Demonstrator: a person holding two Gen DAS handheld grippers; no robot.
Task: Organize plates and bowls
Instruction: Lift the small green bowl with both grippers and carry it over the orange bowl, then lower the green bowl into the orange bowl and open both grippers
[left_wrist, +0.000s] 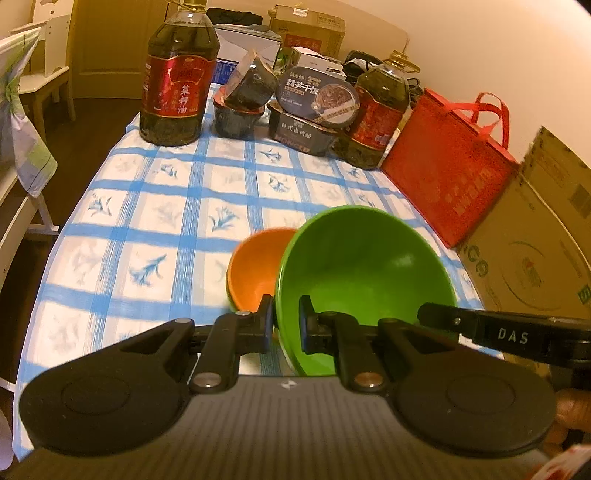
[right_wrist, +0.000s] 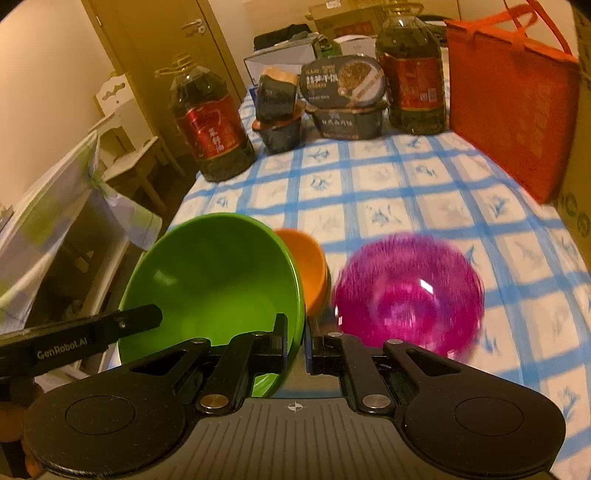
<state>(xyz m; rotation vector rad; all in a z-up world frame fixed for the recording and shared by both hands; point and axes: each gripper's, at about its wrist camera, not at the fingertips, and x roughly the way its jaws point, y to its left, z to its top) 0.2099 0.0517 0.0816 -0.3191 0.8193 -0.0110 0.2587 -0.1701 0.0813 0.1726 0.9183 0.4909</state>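
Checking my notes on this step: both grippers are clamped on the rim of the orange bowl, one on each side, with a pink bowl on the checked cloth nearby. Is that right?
Not quite. Both views show the left gripper and right gripper clamped on the rim of the large green bowl. The small orange bowl sits behind it. The translucent pink bowl is nearby.

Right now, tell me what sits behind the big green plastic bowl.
A smaller orange plastic bowl sits behind the green bowl, which both grippers hold by the rim. The green rim covers the orange bowl's near side; whether they touch cannot be seen.
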